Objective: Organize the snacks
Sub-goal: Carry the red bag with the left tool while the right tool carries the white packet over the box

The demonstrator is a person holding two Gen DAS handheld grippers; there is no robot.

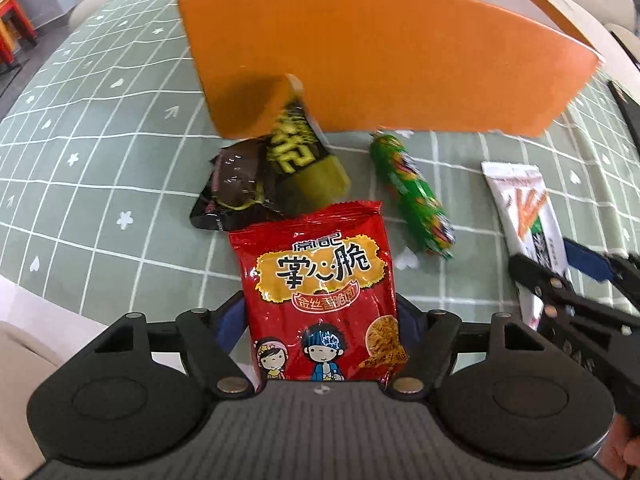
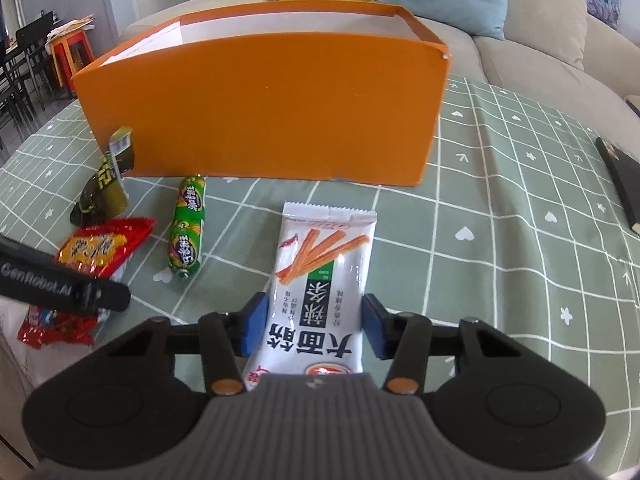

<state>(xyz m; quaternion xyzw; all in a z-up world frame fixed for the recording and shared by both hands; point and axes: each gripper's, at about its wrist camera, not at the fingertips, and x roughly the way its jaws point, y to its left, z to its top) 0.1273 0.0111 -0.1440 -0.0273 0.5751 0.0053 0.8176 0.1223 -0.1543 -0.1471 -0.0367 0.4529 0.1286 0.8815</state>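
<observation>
My left gripper (image 1: 320,320) straddled the red noodle packet (image 1: 320,292); pads were mostly hidden behind its edges, so I couldn't tell if they pressed. My right gripper (image 2: 312,324) sat around the white spicy-strip packet (image 2: 320,280), blue pads (image 2: 252,324) just beside its edges, small gaps showing, not clamped. Both packets lay flat on the green checked tablecloth (image 2: 500,220). Further out: green sausage (image 2: 188,228), and a dark packet (image 1: 236,192) with a yellow-green packet (image 1: 304,152) leaning on the orange box (image 2: 260,112). Sofa (image 2: 540,32) behind.
</observation>
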